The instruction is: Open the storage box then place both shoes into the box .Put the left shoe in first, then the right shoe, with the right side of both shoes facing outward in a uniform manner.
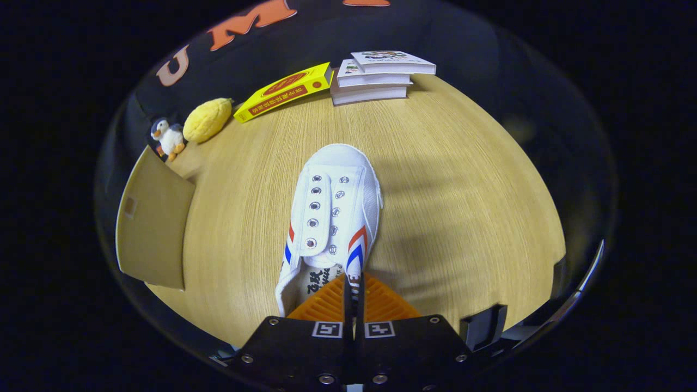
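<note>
A white canvas shoe (332, 212) with red and blue stripes points away from me over the wooden table (463, 207). My gripper (353, 288) is shut on the shoe's right side wall near the opening, the fingers pressed together with the thin canvas between them. The shoe's heel is hidden behind the fingers. The storage box's tan lid (152, 223) stands open to the left of the shoe.
At the far side of the table lie a stack of white books (375, 76), a yellow box (286, 90), a yellow plush toy (207, 120) and a small penguin figure (169, 139). Bare tabletop stretches to the right of the shoe.
</note>
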`<state>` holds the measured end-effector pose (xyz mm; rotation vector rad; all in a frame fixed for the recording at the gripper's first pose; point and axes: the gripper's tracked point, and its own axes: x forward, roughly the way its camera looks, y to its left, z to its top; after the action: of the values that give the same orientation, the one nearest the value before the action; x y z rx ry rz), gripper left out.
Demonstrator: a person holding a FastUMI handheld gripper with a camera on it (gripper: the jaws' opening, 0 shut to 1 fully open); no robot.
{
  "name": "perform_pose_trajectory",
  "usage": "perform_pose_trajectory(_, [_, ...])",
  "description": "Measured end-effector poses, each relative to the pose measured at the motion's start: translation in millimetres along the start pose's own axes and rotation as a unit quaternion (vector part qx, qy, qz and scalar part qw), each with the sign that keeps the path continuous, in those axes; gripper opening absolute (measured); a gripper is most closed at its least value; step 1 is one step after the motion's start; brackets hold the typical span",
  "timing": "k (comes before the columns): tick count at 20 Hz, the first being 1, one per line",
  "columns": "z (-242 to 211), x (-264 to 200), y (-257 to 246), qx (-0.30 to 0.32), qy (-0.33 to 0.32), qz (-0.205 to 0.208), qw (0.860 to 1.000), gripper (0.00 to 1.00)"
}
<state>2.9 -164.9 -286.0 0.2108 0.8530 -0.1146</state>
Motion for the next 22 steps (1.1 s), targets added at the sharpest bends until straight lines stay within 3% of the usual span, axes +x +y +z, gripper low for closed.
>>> perform_pose_trajectory(2, [6,-4,9,0.059,-0.018,0.043,0.997,0.0])
perform_pose_trajectory(4, [11,-9,20,0.08,-0.032,0.072,0.994,0.0])
perform_pose_trajectory(12, [45,-52,96,0.045,-0.071,0.145,0.986,0.0])
perform_pose_trajectory(22, [66,-115,261,-0.005,-0.089,0.221,0.971,0.0])
